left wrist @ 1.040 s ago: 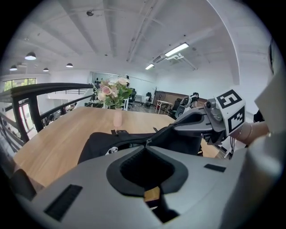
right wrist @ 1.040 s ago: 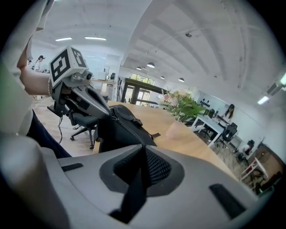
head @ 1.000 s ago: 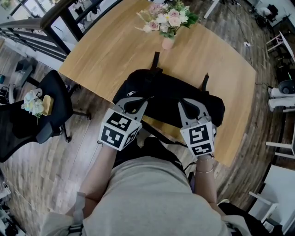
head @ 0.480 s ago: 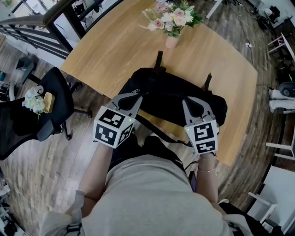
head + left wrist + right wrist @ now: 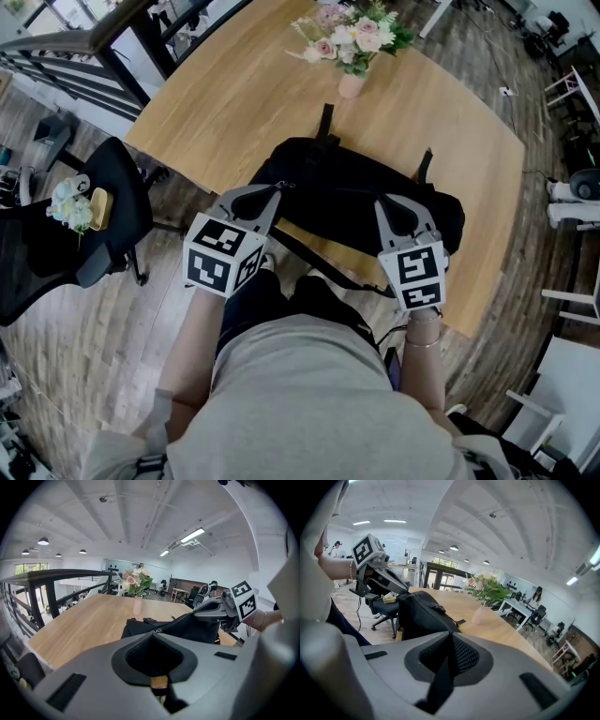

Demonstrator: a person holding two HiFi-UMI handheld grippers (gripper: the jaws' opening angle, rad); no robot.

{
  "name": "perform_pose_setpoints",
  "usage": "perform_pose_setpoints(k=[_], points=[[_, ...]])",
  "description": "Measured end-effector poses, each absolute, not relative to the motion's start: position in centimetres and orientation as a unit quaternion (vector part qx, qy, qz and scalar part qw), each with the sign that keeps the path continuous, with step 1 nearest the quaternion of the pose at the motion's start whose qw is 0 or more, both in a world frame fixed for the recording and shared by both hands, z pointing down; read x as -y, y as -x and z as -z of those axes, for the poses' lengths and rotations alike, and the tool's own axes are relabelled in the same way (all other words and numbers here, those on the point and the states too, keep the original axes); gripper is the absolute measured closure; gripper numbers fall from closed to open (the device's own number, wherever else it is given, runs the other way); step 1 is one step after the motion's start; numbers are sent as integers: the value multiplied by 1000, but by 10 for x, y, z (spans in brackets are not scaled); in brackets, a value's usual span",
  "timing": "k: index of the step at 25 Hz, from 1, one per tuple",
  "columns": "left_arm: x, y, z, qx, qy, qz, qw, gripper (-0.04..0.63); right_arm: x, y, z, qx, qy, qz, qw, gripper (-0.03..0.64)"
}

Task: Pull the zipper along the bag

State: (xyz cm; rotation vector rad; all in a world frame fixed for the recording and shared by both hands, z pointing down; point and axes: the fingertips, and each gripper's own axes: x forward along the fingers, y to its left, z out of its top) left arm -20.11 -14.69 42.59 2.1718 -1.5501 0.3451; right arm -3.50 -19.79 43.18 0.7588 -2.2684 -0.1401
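A black bag [image 5: 356, 202] lies across the near edge of the wooden table [image 5: 225, 103]. My left gripper [image 5: 273, 190] is at the bag's left end, its jaws shut on the small silver zipper pull [image 5: 279, 186], which shows at the jaw tips [image 5: 158, 631] in the left gripper view. My right gripper [image 5: 398, 210] is shut on the bag's right end, with a black strip of the bag [image 5: 440, 677] running between its jaws. The left gripper view shows the right gripper [image 5: 220, 611] lifting that end into a peak. The bag [image 5: 422, 616] stretches between both grippers.
A pink vase of flowers [image 5: 352, 47] stands on the table behind the bag. A black strap [image 5: 319, 267] hangs over the table's front edge by the person's legs. A black office chair [image 5: 103, 216] with small items stands at the left, near a railing [image 5: 112, 56].
My left gripper has moved left along the top of the bag, towards its left end. The right gripper has kept its hold on the right end.
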Motion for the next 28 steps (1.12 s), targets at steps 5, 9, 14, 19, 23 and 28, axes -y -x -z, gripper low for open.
perform_pose_setpoints(k=[5,9,14,19,23,28], points=[[147,199,-429,561,-787,-129,222,574,198,35,-433,882,-296,56,364,581],[148,199,-432,570,-781,-150,206,574,194,36,-437,880,-289,58,373,571],[151,197,-431,575,-778,-160,196,572,191,37,-437,879,-291,54,375,541],[157,193,-422,574,-783,-158,181,572,186,37,-433,880,-300,47,364,517],[164,183,-412,562,-795,-132,186,572,184,34,-425,882,-312,43,350,506],[174,164,-398,539,-815,-93,191,572,186,30,-411,902,-335,-17,272,506]])
